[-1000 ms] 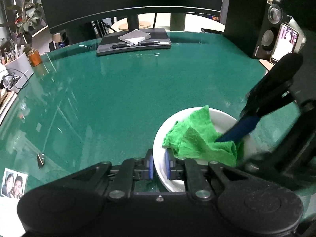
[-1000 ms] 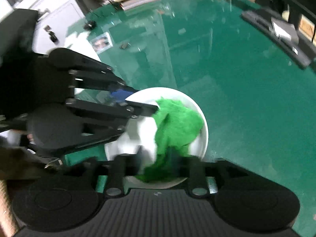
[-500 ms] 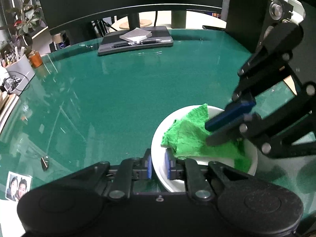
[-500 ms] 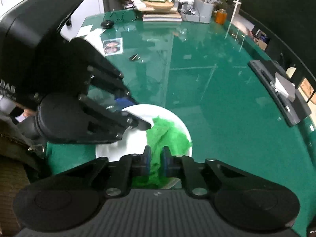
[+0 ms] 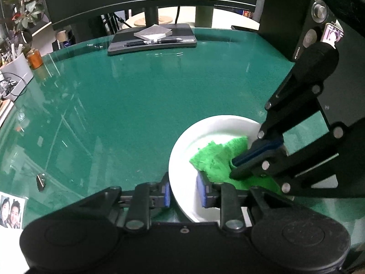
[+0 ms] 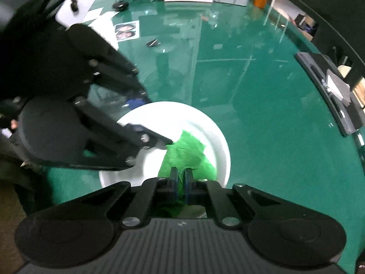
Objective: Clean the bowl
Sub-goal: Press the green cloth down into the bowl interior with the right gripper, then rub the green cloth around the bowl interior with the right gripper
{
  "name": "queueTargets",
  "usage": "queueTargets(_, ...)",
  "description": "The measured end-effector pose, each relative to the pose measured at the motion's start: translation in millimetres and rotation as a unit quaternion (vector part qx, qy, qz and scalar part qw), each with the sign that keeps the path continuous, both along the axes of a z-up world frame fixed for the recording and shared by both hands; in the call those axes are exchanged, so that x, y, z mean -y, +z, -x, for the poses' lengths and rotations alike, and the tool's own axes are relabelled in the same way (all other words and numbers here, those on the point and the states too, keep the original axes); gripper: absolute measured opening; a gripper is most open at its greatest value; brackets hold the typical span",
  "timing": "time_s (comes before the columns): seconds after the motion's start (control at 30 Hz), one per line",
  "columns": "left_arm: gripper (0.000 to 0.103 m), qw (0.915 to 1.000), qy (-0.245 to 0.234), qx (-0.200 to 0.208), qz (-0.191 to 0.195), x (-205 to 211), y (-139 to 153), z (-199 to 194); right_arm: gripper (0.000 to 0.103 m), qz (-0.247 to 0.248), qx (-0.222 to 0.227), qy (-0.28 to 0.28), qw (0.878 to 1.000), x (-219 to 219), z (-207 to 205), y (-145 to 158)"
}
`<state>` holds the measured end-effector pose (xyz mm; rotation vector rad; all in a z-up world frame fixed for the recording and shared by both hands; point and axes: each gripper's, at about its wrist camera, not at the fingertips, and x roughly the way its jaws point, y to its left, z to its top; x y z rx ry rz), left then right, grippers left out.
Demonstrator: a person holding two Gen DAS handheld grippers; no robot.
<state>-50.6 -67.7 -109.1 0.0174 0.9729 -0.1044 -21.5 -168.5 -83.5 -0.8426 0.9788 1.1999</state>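
White ceramic bowl (image 5: 219, 125): rigid, slick, breakable; left gripper (image 5: 185, 193) straddles the rim, jaws just loosened. Right gripper (image 6: 179, 182) pinches limp green cloth (image 6: 187, 150).

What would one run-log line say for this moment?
left tongs: opening, straddling bowl rim | right tongs: shut on green cloth | cloth inside bowl

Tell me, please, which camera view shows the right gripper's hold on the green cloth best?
The right wrist view: the right gripper pinches a fold of the green cloth squarely between its fingers. The left wrist view shows the same hold from the side, the fingertips buried in the cloth inside the white bowl.
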Motion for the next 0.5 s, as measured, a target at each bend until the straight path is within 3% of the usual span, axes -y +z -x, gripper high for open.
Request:
queueTargets(0.13,0.025,1.0,-0.005,0.001,-0.003,0,0,1,0.006,0.004,0.026,0.01,1.0,1,7,4)
queueTargets(0.3,0.025,1.0,0.0,0.001,0.005,-2,0,1,0.007,-0.018,0.0,-0.006,1.0,15,-4,18)
queueTargets(0.5,0.025,1.0,0.001,0.002,0.005,-1,0,0,0.007,-0.012,-0.007,-0.003,1.0,8,-8,12)
